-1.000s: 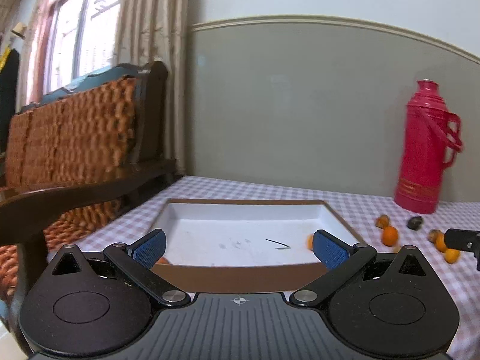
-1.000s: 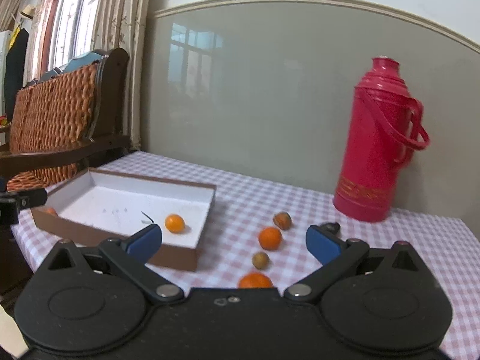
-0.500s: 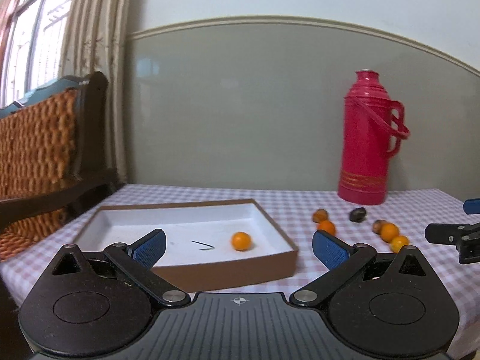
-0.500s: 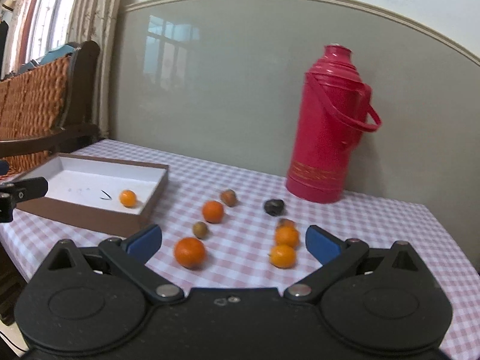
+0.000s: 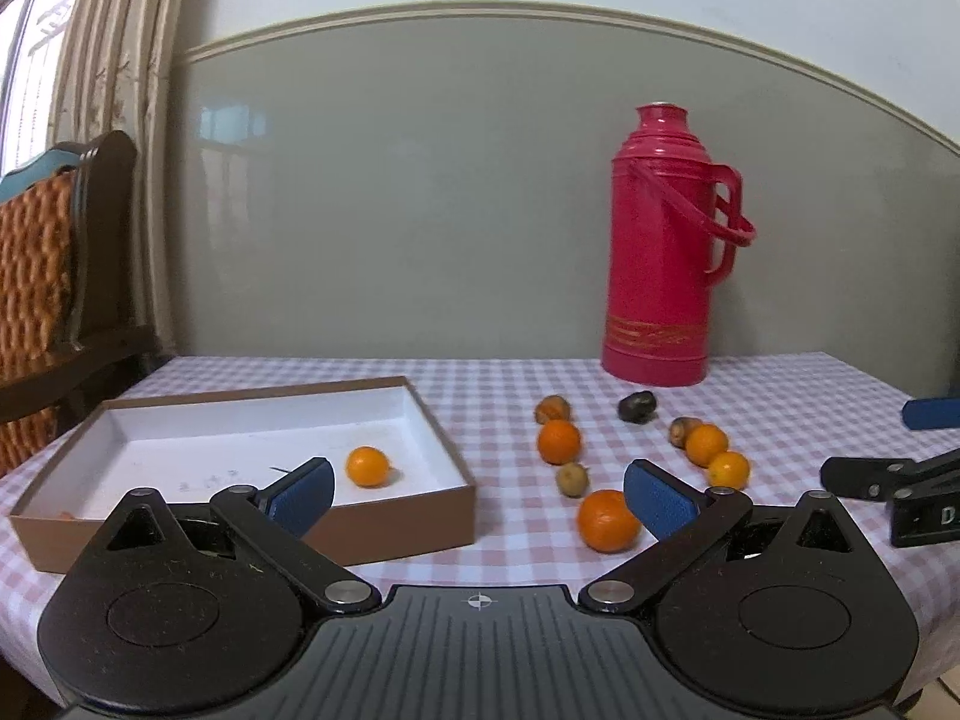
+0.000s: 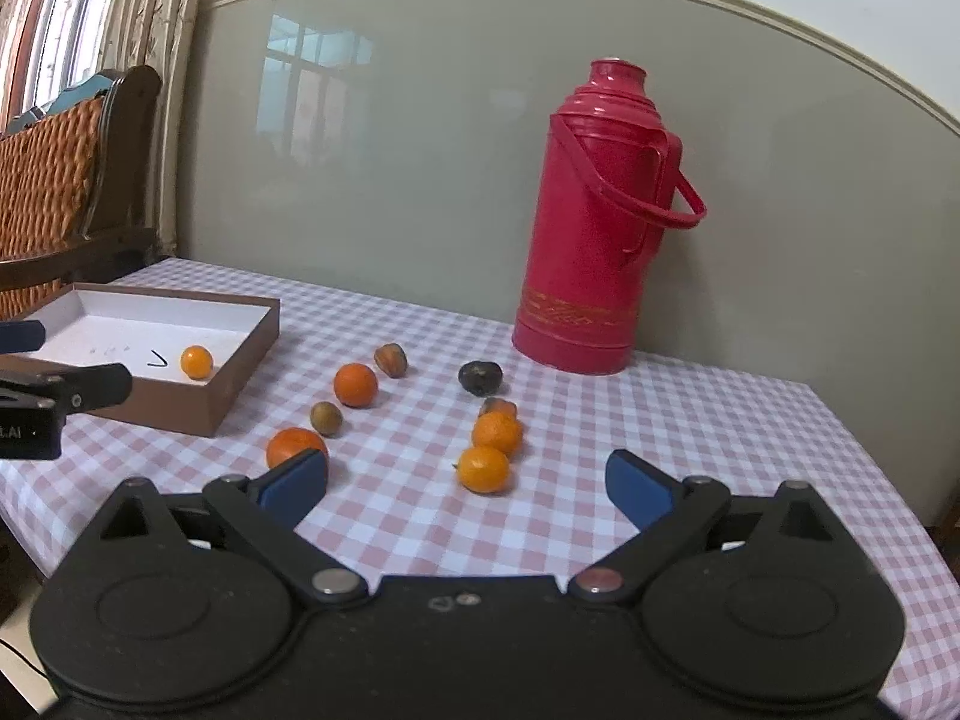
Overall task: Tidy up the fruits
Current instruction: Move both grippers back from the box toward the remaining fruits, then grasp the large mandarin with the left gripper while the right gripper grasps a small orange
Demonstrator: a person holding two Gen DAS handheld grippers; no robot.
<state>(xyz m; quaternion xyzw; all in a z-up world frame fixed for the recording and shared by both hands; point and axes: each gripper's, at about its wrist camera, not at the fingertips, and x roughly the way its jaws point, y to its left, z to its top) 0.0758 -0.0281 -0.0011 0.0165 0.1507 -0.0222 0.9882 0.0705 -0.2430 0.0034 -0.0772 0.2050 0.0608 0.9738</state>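
A brown box with a white inside (image 5: 444,501) (image 6: 246,375) lies on the checked table at the left, with one small orange (image 5: 367,466) (image 6: 196,361) in it. Several oranges and small brown fruits lie loose right of the box, among them a large orange (image 5: 606,521) (image 6: 294,445), another orange (image 5: 558,441) (image 6: 355,384) and a dark fruit (image 5: 637,406) (image 6: 479,376). My left gripper (image 5: 477,492) is open and empty, above the box's near right corner. My right gripper (image 6: 467,483) is open and empty, just short of the nearest orange (image 6: 483,469).
A tall red thermos flask (image 5: 663,240) (image 6: 591,216) stands at the back of the table by the grey wall. A wooden chair with a woven back (image 5: 42,276) (image 6: 54,180) stands at the left. The table edge runs close in front of both grippers.
Both grippers have swung right, away from the box and towards the loose fruit. The box has slid to the left in both views. Both stay open.
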